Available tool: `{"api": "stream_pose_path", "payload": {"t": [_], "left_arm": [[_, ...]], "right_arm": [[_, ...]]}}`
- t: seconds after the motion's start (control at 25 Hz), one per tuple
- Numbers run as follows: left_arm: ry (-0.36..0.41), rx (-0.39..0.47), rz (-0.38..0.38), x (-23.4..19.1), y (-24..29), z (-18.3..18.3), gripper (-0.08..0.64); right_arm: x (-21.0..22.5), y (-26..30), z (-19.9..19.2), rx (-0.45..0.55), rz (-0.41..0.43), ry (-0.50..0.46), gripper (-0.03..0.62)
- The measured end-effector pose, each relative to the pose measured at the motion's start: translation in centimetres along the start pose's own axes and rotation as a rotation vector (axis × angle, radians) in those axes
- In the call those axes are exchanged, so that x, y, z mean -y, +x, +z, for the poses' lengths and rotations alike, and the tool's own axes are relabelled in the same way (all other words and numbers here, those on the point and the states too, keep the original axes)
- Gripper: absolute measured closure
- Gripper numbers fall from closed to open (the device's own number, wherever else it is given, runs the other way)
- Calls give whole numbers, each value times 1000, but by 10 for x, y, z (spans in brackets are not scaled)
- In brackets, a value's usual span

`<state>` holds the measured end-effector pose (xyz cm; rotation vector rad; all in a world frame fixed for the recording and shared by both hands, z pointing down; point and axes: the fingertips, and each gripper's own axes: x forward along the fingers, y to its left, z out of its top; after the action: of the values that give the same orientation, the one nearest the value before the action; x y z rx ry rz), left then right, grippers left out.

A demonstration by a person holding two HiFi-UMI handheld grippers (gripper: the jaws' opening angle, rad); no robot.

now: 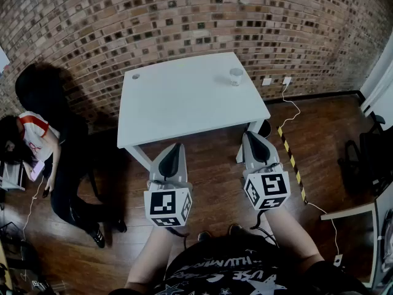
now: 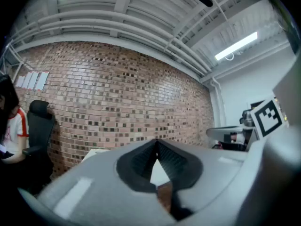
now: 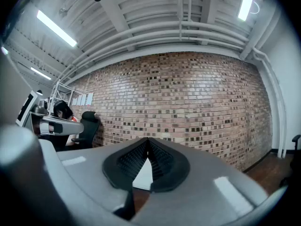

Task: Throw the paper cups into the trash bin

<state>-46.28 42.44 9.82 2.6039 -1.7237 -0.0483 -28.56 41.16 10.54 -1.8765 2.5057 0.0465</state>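
Head view: paper cup (image 1: 236, 76) stood near the far right corner of the white table (image 1: 178, 103), apparently upright, mouth up. Left gripper (image 1: 174, 146) and right gripper (image 1: 254, 135) were closed, empty, short of the table. Brick wall (image 1: 184, 17) behind; wooden floor (image 1: 215, 165).

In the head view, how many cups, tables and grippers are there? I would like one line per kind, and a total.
Cup: 1
Table: 1
Grippers: 2, the left gripper and the right gripper
Total: 4
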Motion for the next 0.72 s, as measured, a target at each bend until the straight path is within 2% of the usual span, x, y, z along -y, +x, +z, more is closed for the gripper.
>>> {"api": "stream_pose_path", "payload": {"t": [0.2, 0.4, 0.72], "left_arm": [[-10, -3, -2, -23, 8, -7, 555], [-9, -12, -13, -23, 23, -14, 555], [37, -9, 34, -29, 89, -20, 555]], "right_arm": [[0, 11, -1, 2, -34, -4, 584], [12, 24, -9, -8, -40, -1, 585], [61, 102, -22, 42, -14, 57, 585]]}}
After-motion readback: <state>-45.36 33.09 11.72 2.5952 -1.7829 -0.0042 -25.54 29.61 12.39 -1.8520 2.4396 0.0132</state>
